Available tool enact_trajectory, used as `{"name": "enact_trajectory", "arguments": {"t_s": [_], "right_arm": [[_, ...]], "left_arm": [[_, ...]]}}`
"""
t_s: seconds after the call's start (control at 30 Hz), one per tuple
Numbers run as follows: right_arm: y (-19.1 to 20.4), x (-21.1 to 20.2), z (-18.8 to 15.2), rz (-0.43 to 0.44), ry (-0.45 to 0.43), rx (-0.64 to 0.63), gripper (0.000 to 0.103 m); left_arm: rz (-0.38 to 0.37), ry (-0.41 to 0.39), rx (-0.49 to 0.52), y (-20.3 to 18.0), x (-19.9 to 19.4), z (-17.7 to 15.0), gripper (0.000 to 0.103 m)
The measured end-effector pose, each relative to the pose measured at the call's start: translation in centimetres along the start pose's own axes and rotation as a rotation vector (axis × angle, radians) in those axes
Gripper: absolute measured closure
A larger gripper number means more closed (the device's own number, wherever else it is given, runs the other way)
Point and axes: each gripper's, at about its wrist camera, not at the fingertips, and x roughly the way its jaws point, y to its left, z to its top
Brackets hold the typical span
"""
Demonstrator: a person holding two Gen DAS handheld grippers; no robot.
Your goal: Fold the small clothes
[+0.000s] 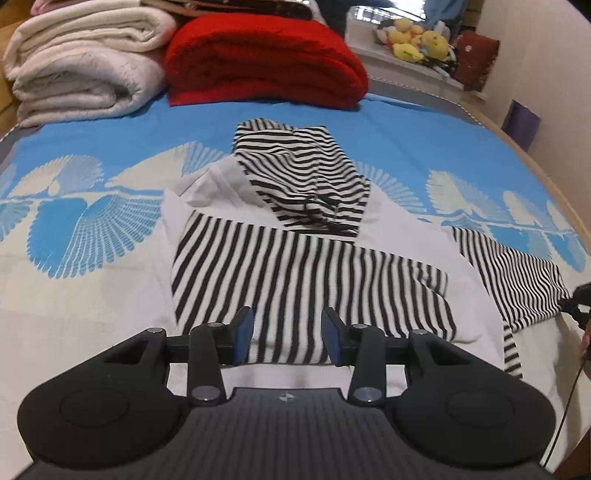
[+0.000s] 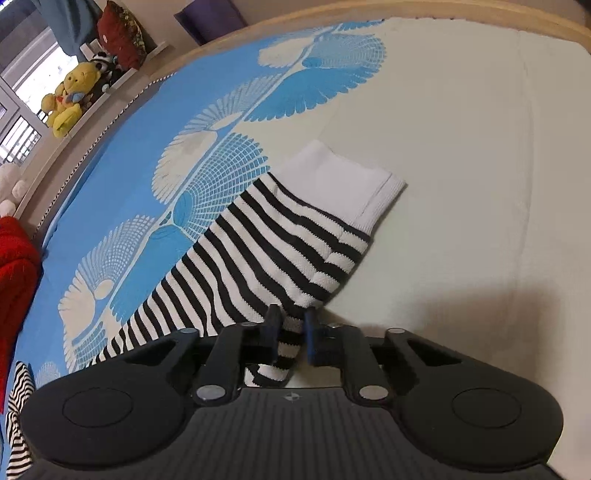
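A black-and-white striped top with white panels (image 1: 295, 266) lies spread on the bed, one sleeve folded over its middle (image 1: 306, 173). My left gripper (image 1: 288, 328) hovers at its near hem, open, with striped cloth lying loose between the blue pads (image 1: 242, 332). The other sleeve (image 2: 277, 240) stretches out to the right and ends in a white cuff (image 2: 340, 177). My right gripper (image 2: 291, 328) is shut on the near edge of this sleeve, with striped fabric pinched between its narrow jaws. Part of that gripper (image 1: 576, 306) shows at the left wrist view's right edge.
The bedsheet (image 1: 74, 221) is blue with white fan patterns. A folded white blanket (image 1: 81, 62) and a red blanket (image 1: 266, 59) sit at the far end. Plush toys (image 1: 417, 40) line a sill. The bed's wooden edge (image 2: 406, 11) runs beyond the cuff.
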Motion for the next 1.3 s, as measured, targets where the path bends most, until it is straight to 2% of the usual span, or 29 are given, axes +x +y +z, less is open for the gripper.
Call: {"name": "enact_trajectory", "arguments": {"t_s": [0.17,0.33,0.47,0.57,0.63,0.67,0.7,0.77,0.87,0.93,1.0,1.03,1.13,1.3], "right_arm": [[1.4,-1.0,-0.1,-0.003,-0.086,-0.052,0.098],[6.8,-4.6,-1.4,0.003,-0.244,-0.212,0.098],[13.5,-9.0,-5.3,0.123,-0.311,-0.357,0.099],[19.1,-13.1,-10.3,0.277,-0.325,-0.525,0.099],[22.5,-15.8,-14.6,0.422,-0.282,-0.670,0.099],[23.8,-16.8,-16.8,0.496,-0.233,-0.739,0.099],[24.8,-17.3,-18.6,0.559,-0.158,-0.796,0.099],[26.5,-17.8,-22.5,0.655,0.051,-0.898,0.098],[27.3,-17.8,-26.6,0.656,0.265,-0.967,0.087],[27.2,-18.1,-27.7,0.646,0.328,-0.963,0.086],[27.0,-18.9,-27.5,0.659,0.343,-0.930,0.085],[27.0,-19.2,-26.9,0.660,0.336,-0.915,0.081],[27.1,-20.8,-25.6,0.656,0.268,-0.869,0.078],[26.8,-20.9,-22.1,0.643,0.114,-0.757,0.072]], "left_arm": [[0.022,-0.031,-0.061,0.4,-0.3,0.8,0.058],[0.008,-0.051,-0.096,0.3,-1.0,1.5,0.058],[0.014,-0.083,-0.093,0.9,-1.9,2.1,0.058],[0.016,-0.090,-0.136,2.6,-2.5,2.6,0.058],[0.016,-0.091,-0.169,3.9,-2.8,2.9,0.058],[0.018,-0.092,-0.183,4.5,-3.0,3.0,0.058],[0.019,-0.092,-0.193,5.1,-3.2,3.2,0.058],[0.019,-0.094,-0.210,6.1,-3.5,3.4,0.056],[0.023,-0.094,-0.230,7.2,-3.8,3.6,0.056],[0.024,-0.090,-0.243,7.8,-4.0,3.6,0.056],[0.026,-0.088,-0.248,8.1,-4.0,3.6,0.056],[0.029,-0.087,-0.248,8.2,-4.0,3.7,0.056],[0.033,-0.080,-0.249,8.3,-3.7,3.7,0.056],[0.016,-0.048,-0.285,8.9,-2.8,3.7,0.056]]}}
